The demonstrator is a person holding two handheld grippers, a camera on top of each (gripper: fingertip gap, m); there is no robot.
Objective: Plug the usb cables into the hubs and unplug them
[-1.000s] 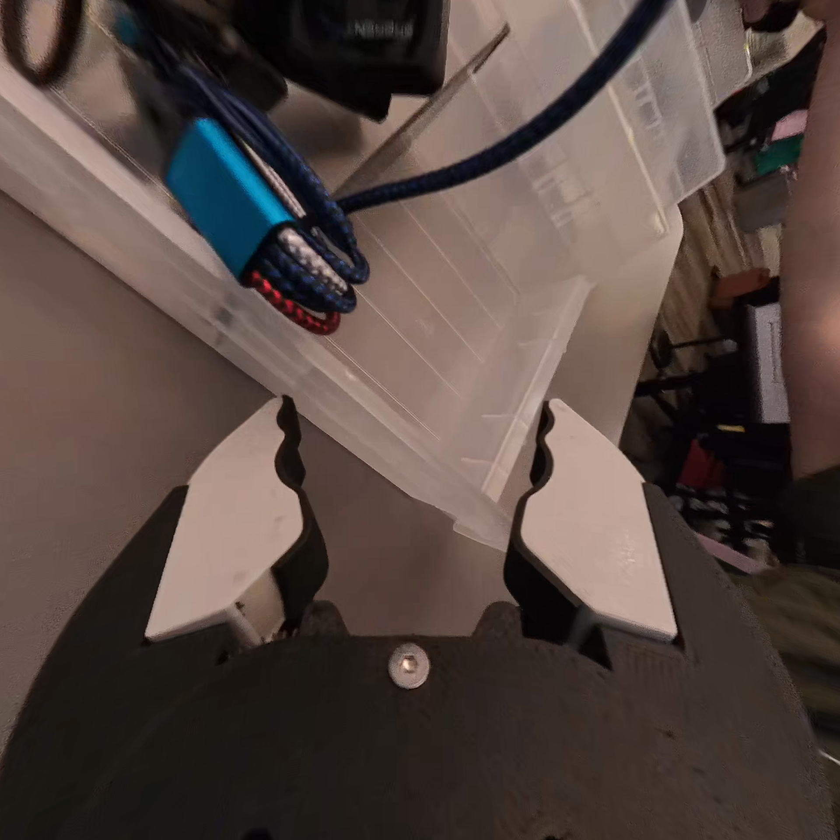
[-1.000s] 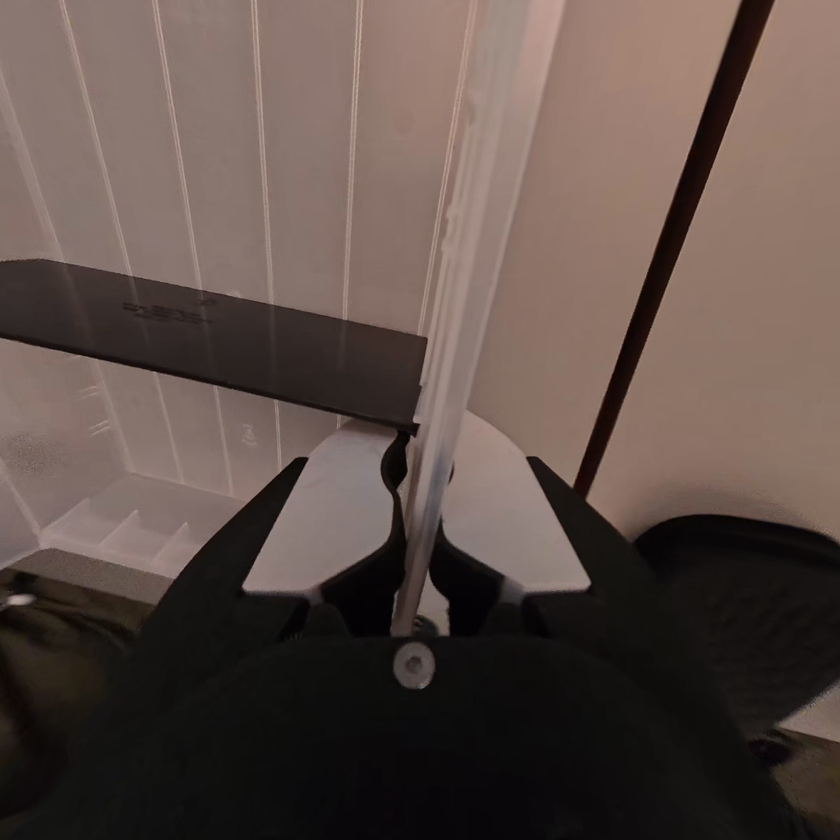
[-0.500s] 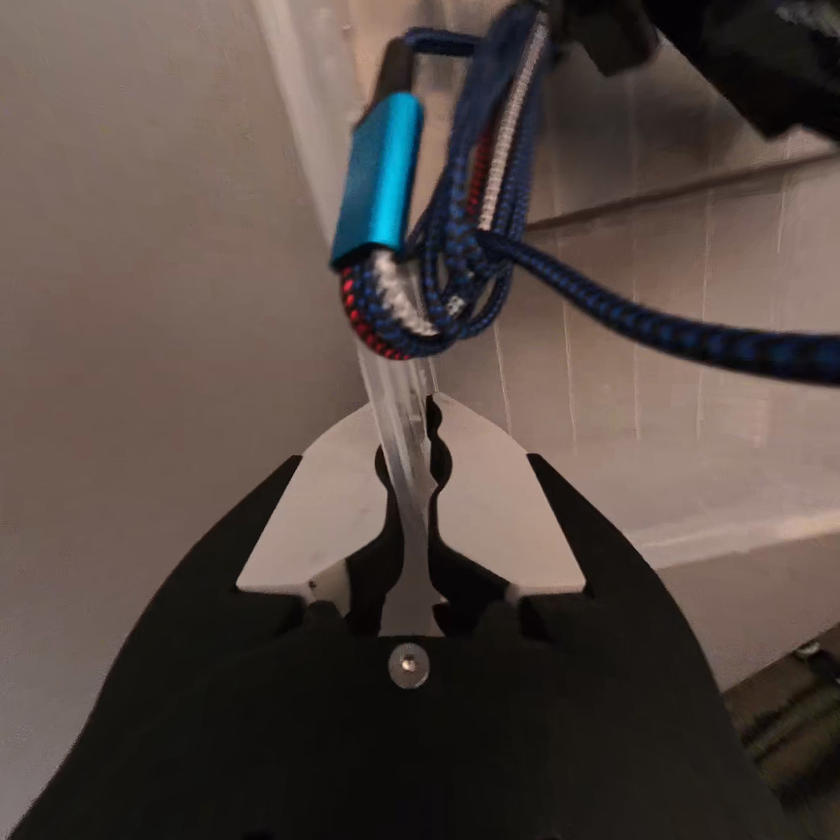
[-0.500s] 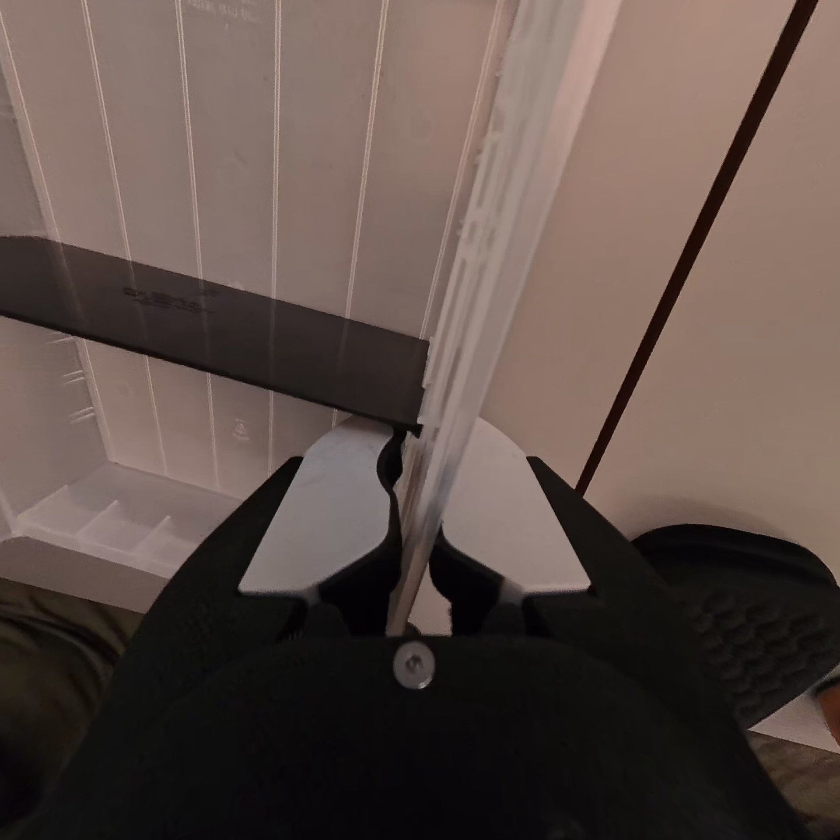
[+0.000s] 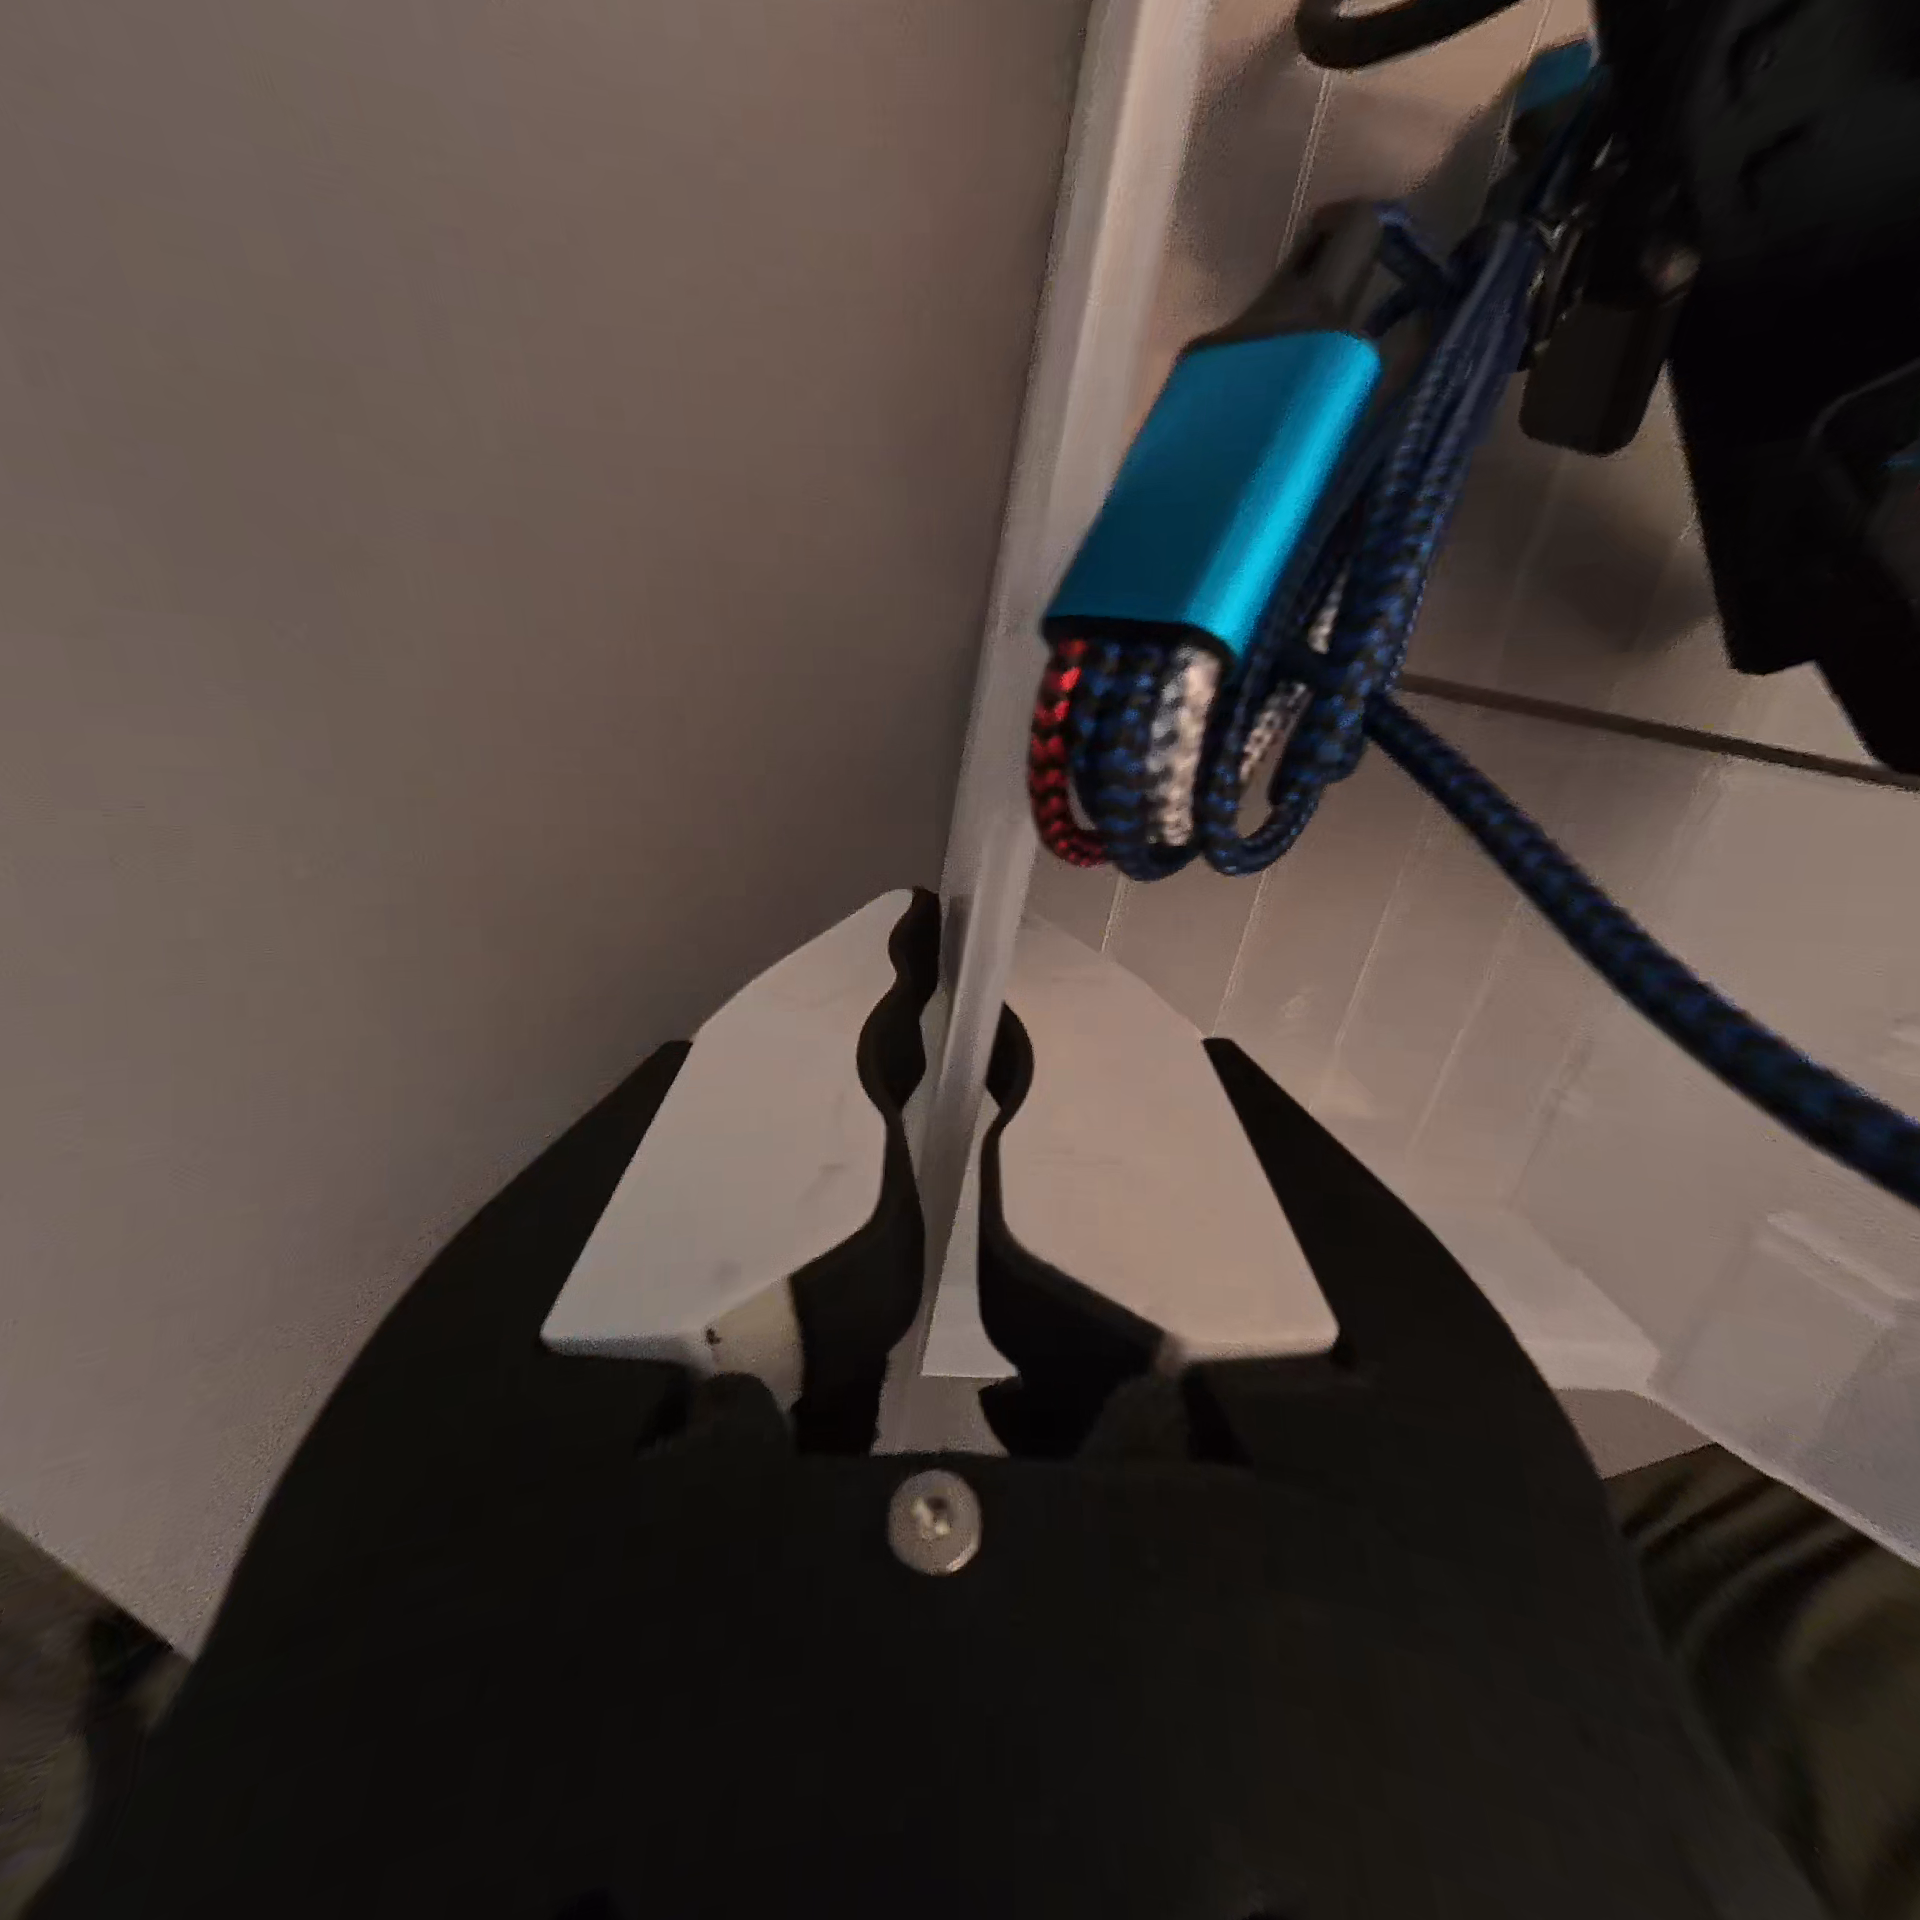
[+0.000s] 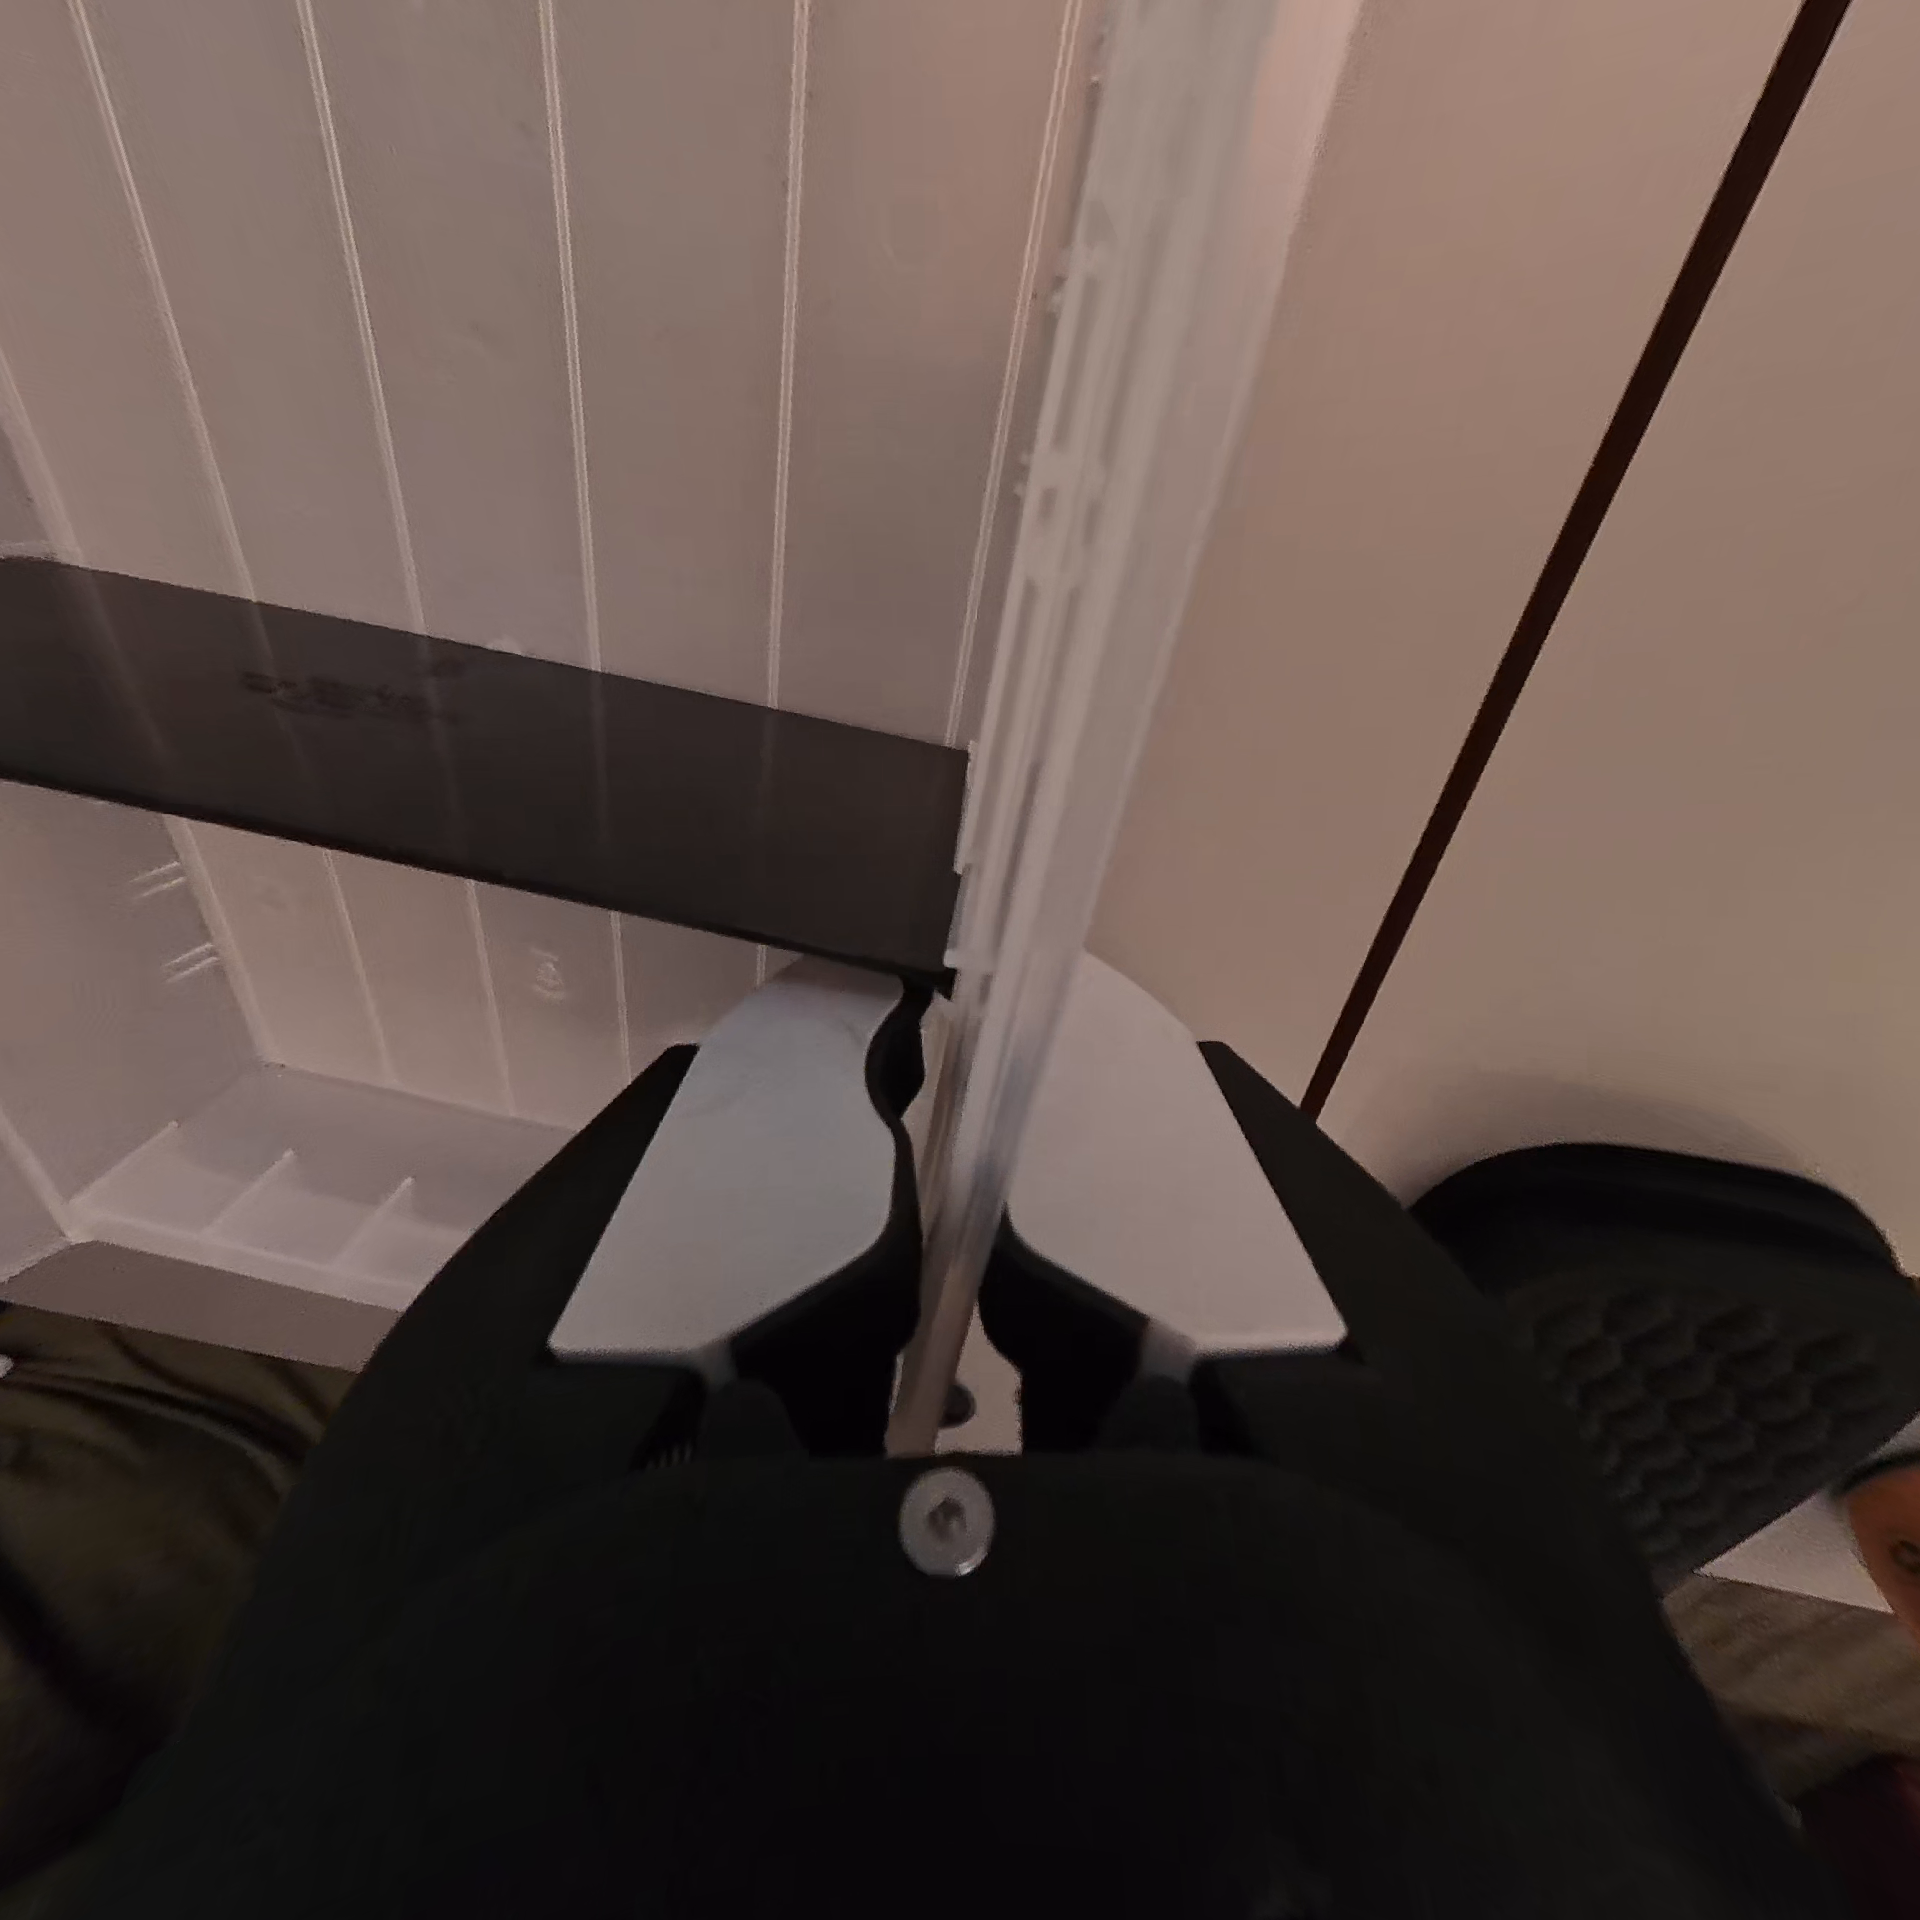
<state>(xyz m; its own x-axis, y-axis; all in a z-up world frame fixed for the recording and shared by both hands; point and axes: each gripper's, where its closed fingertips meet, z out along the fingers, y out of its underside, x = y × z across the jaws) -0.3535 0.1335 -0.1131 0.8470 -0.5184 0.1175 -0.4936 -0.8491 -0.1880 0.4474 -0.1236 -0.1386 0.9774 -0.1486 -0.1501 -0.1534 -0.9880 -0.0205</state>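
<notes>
A clear plastic bin holds the cables. My left gripper point(image 5: 951, 971) is shut on the bin's left wall point(image 5: 1049, 447). Inside the bin lies a blue metal cable splitter point(image 5: 1226, 499) with red, blue and white braided cables point(image 5: 1143, 769) looped out of it, and one blue braided cable point(image 5: 1621, 966) runs off to the right. Dark devices point(image 5: 1787, 312) sit at the top right, blurred. My right gripper point(image 6: 956, 1013) is shut on the bin's right wall point(image 6: 1122, 520). A flat black slab point(image 6: 468, 769) lies across the bin floor point(image 6: 416, 312) by my right gripper's left finger.
The bin rests on a pale tabletop point(image 5: 468, 520), which also shows in the right wrist view point(image 6: 1610, 312). A thin dark cord point(image 6: 1579, 540) crosses the table right of the bin. A black mesh object point(image 6: 1662, 1340) sits at the table's near right edge. My right fingertips sit around 85 cm from my left ones.
My left gripper went from open beside the bin's corner to shut on the bin's left wall. The cable bundle has shifted right in its view. My right gripper kept its hold.
</notes>
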